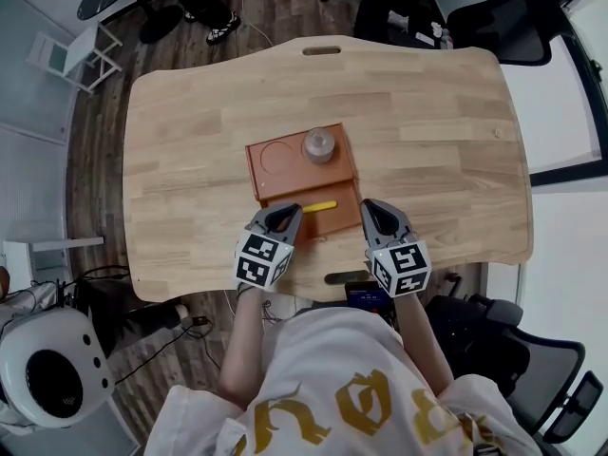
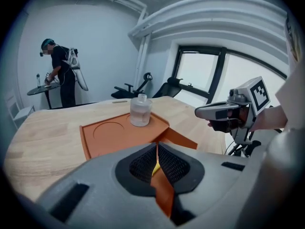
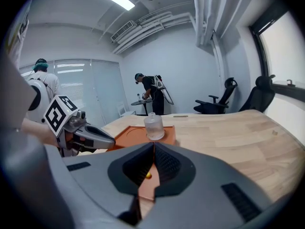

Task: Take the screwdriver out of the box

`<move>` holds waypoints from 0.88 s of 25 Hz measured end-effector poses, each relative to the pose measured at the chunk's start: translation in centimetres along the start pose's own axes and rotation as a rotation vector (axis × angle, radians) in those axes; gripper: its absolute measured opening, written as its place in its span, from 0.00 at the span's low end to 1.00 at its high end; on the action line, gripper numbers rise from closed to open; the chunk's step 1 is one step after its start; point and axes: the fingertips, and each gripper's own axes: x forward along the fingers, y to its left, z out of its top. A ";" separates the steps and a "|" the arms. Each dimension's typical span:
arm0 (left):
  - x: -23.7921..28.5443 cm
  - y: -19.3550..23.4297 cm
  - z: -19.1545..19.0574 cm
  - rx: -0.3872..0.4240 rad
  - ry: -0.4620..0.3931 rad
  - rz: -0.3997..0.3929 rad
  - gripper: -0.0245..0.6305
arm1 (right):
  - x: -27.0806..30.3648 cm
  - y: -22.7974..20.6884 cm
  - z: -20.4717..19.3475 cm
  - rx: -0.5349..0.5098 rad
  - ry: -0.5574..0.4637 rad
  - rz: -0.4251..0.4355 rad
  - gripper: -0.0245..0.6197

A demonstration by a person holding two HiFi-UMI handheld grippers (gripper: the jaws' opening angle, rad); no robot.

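An orange box lies at the middle of the wooden table. Its near compartment holds the yellow screwdriver, lying crosswise. Through the jaw slits only a sliver of the screwdriver shows, and a yellow spot of it. My left gripper hovers at the box's near left corner, jaws shut and empty. Just off the box's near right corner my right gripper hangs, shut too, with nothing in it. Each gripper sees the other: the right gripper and the left gripper.
A clear bottle stands on the box's upper panel beside a round recess. The table's near edge runs just under the grippers. Office chairs stand at the right, and a person works at a small round table behind.
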 end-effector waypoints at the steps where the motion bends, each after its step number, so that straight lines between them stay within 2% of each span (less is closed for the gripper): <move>1: 0.4 -0.1 -0.3 0.005 0.015 -0.008 0.06 | 0.2 -0.3 -0.4 0.009 0.007 -0.004 0.05; 9: 2.9 0.0 -2.5 0.076 0.133 -0.036 0.06 | 1.7 -2.1 -3.3 0.053 0.067 -0.025 0.05; 12: 4.0 -0.4 -3.2 0.112 0.194 -0.072 0.06 | 1.7 -2.8 -3.9 0.071 0.078 -0.032 0.05; 13: 4.4 -0.6 -3.3 0.124 0.216 -0.087 0.08 | 1.8 -3.0 -4.0 0.076 0.081 -0.036 0.05; 15: 5.1 -0.9 -4.1 0.153 0.267 -0.112 0.20 | 1.7 -3.4 -4.2 0.086 0.086 -0.044 0.05; 18: 5.9 -1.3 -5.4 0.197 0.344 -0.130 0.22 | 1.7 -3.9 -4.3 0.098 0.092 -0.050 0.06; 22: 7.0 -1.3 -5.9 0.243 0.384 -0.126 0.22 | 1.8 -4.6 -4.5 0.105 0.099 -0.058 0.06</move>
